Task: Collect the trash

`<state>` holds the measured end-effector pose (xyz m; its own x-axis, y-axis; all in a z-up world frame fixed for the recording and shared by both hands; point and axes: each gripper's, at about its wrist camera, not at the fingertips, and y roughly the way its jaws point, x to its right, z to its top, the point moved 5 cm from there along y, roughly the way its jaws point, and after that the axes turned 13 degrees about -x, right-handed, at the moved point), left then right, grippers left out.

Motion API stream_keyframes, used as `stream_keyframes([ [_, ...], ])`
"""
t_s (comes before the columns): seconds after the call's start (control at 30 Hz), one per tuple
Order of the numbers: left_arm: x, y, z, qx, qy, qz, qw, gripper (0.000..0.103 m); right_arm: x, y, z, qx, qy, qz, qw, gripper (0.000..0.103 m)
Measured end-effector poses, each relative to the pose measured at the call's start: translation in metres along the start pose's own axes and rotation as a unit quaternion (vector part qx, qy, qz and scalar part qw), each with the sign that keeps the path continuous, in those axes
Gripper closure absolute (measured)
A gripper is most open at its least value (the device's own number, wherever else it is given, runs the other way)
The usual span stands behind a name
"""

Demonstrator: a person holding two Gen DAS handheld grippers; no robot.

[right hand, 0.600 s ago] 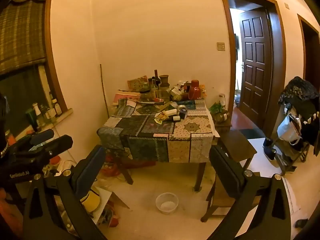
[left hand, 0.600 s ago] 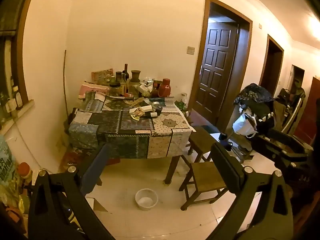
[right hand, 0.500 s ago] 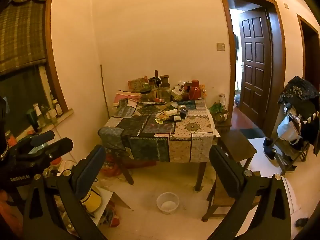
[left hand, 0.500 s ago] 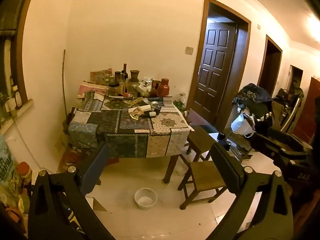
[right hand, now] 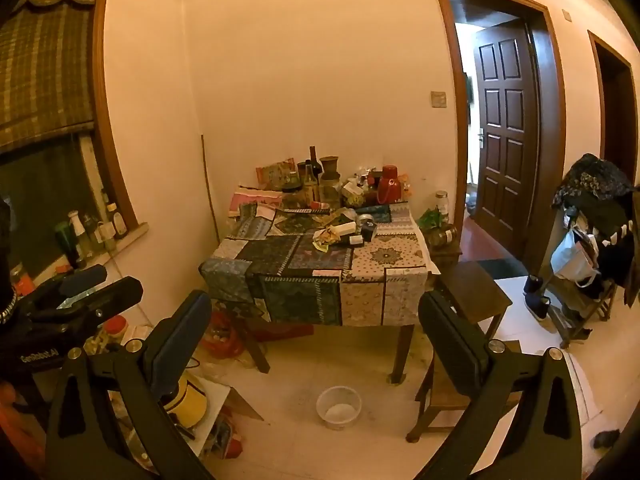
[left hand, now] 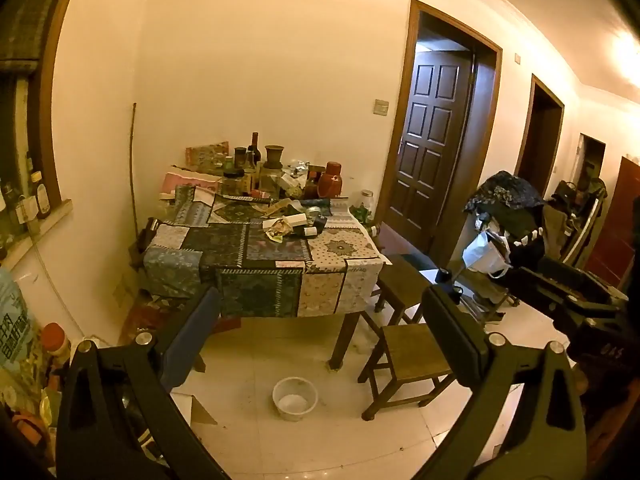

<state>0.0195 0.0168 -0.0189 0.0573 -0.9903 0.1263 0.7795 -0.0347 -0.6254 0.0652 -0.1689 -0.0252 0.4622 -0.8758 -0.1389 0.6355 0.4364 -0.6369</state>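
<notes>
Across the room stands a table (left hand: 224, 240) (right hand: 272, 248) under a patchwork cloth. Crumpled wrappers (left hand: 279, 227) (right hand: 325, 237) and a white box (left hand: 297, 220) (right hand: 345, 229) lie near its middle, with bottles and jars crowded behind them. A small white bin (left hand: 295, 398) (right hand: 339, 401) sits on the floor in front of the table. My left gripper (left hand: 320, 324) is open and empty, far from the table. My right gripper (right hand: 316, 324) is also open and holds nothing. Each gripper shows at the edge of the other's view: the right gripper (left hand: 568, 292) and the left gripper (right hand: 80, 292).
Two wooden stools (left hand: 412, 352) (right hand: 472, 288) stand at the table's right corner. A dark door (left hand: 432, 140) is ajar behind them, and a loaded clothes rack (left hand: 508, 216) is further right. Boxes and clutter (right hand: 192, 400) fill the floor at left, below a windowsill with bottles (right hand: 88, 232).
</notes>
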Motion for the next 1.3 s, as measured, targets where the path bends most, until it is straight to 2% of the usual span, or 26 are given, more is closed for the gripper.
stream_keyframes([
  [0.2,-0.004,0.002,-0.002,0.001,-0.002,-0.003,1.0000,0.002,-0.003,-0.011,0.001,-0.002,0.007,0.001,1.000,0.000],
  [0.87,-0.006,0.006,-0.004,-0.003,-0.001,-0.003,1.0000,0.002,-0.003,0.001,0.004,-0.008,0.010,0.008,1.000,0.000],
  [1.3,-0.022,0.015,-0.012,-0.006,-0.004,-0.002,1.0000,0.002,-0.004,0.005,0.006,-0.008,0.006,0.015,1.000,0.000],
])
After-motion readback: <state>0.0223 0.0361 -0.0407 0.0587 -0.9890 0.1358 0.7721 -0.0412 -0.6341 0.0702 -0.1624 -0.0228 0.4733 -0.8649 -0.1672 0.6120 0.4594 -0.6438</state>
